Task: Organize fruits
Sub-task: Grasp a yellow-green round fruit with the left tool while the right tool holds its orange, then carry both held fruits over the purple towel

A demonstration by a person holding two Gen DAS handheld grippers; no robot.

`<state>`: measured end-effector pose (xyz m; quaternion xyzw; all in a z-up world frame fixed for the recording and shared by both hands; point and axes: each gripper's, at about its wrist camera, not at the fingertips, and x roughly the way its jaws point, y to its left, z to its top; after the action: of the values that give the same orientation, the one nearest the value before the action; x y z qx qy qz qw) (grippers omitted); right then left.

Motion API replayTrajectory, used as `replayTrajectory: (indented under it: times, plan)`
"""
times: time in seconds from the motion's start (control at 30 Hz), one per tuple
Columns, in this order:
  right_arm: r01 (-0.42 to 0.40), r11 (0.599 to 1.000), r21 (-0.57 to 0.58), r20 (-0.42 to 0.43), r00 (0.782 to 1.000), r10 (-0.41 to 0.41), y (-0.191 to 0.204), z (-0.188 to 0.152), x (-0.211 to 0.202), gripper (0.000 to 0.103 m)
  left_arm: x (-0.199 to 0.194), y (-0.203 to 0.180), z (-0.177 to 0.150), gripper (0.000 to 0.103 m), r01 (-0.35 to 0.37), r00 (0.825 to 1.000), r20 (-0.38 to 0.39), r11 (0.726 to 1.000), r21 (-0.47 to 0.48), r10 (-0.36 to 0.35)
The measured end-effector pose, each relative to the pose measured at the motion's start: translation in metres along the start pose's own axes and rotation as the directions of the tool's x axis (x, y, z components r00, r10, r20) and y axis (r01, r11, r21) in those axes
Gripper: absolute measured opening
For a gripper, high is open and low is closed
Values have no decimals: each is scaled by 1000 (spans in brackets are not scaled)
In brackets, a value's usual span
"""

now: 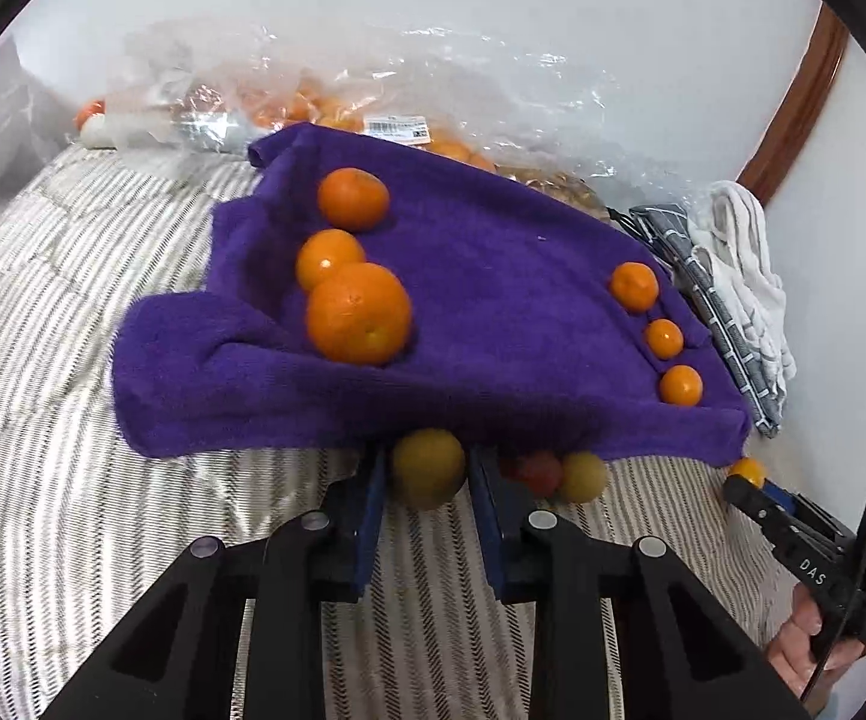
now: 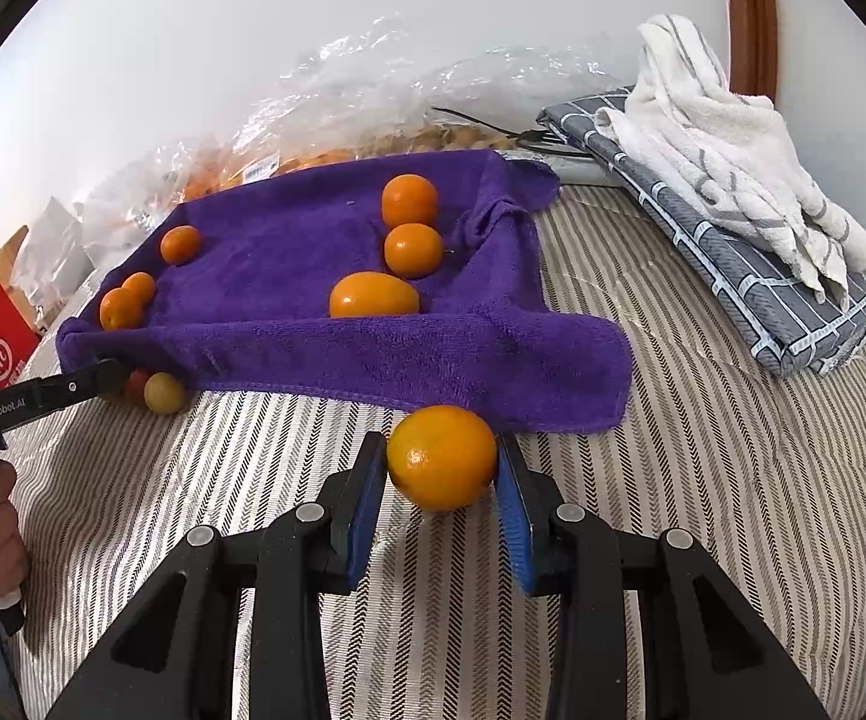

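- On the striped grey-and-white bedcover (image 2: 643, 480), a rumpled purple terry towel (image 1: 493, 276) served as the sorting ground for the fruit.
- Along one side of the towel lay a row of three larger orange mandarins (image 1: 359, 312), and along the opposite side a row of three small orange kumquat-like fruits (image 1: 664, 338), so six pieces looked already sorted by size.
- The left gripper (image 1: 426, 474) had its blue pads drawn in close against a round yellow-green fruit (image 1: 428, 467) at the towel's near hem; the grip looked made, with the fruit not yet carried anywhere.
- Just beside that fruit sat a small red fruit (image 1: 538, 471) and a second yellow-green fruit (image 1: 583, 476), both on the bedcover and, by my reading, not yet placed.
- The right gripper (image 2: 442, 462) held a glossy orange mandarin (image 2: 442, 457) between narrowly parted jaws, just in front of the towel's edge.
- Behind the towel a crinkled clear plastic bag (image 2: 372, 96) showed more orange fruit inside, so much sorting probably remained.
- A folded grey patterned cloth (image 2: 733, 252) with a white towel on top lay well apart.
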<state>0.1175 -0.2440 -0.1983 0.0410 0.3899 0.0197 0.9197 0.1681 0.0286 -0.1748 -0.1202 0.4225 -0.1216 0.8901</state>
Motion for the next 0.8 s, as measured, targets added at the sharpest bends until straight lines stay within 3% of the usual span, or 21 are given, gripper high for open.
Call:
replayTrajectory:
  times: [0.27,0.43,0.67,0.8]
  plan:
    - [-3,1000,23,7,1000,3,-3,-1,-2,36,3,-11,-3,26,-74,997,12,995,72,73]
    - [2,1000,19,5,1000,-2,-2,-1,-1,36,0,-11,-4,26,-82,996,26,993,81,80]
    - [0,1000,20,10,1000,0,-2,0,-3,36,-9,-16,-5,26,-71,995,74,992,100,64]
    - [20,1000,19,13,1000,-20,-1,0,-4,36,-16,-16,-4,26,-23,997,82,996,92,16]
